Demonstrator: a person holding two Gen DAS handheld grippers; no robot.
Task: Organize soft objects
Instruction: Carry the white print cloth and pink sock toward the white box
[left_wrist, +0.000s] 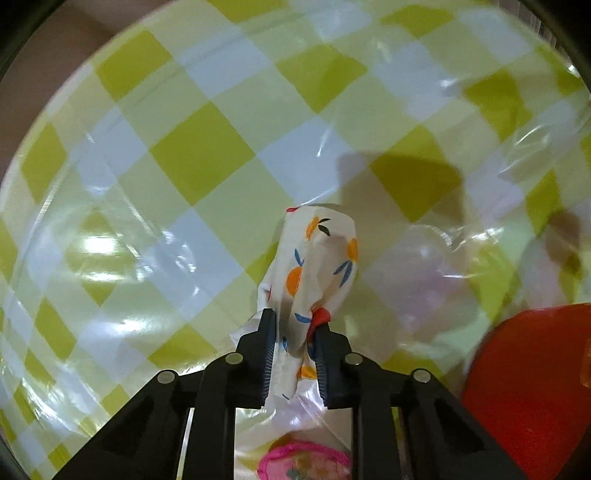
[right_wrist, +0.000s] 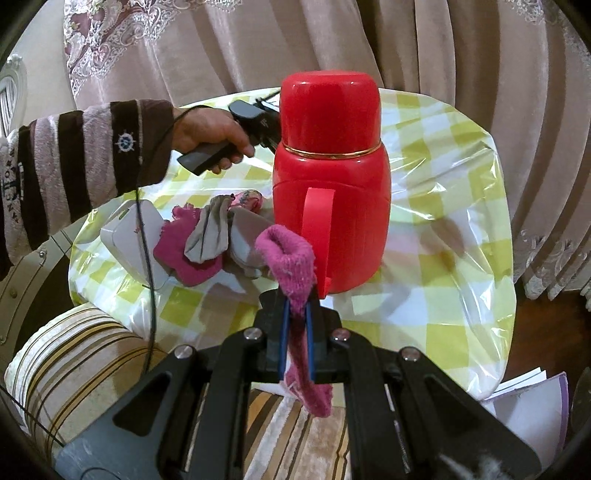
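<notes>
Two grippers are each clamping a piece of soft fabric above a round table (right_wrist: 461, 206) that is wearing a yellow-and-white checked cloth under clear plastic. The left gripper (left_wrist: 293, 325) is pinching a white sock printed with oranges and blue leaves (left_wrist: 314, 266), its fingers (left_wrist: 267, 354) pressing in from both sides while the sock is sticking out ahead of the tips over the checked surface. In the left wrist view a pink patterned item (left_wrist: 304, 463) is showing at the bottom edge beneath the gripper, too cropped to identify, and the red side of the flask (left_wrist: 532, 387) is filling the lower right corner. The right gripper (right_wrist: 297, 306) is squeezing a magenta knitted sock (right_wrist: 291, 266), whose cuff is curling above the fingertips and whose other end is dangling below them. Just beyond it a red thermos flask (right_wrist: 332, 177) with a handle is standing upright on the table. To the flask's left a heap of socks (right_wrist: 210, 236), pink and grey, is lying partly on a white box (right_wrist: 129, 236). The person's left hand (right_wrist: 210, 133), in a striped sleeve, is gripping the other tool's handle above that heap. A striped cushion (right_wrist: 74, 354) is sitting below the table edge, and beige curtains (right_wrist: 443, 44) are hanging behind.
</notes>
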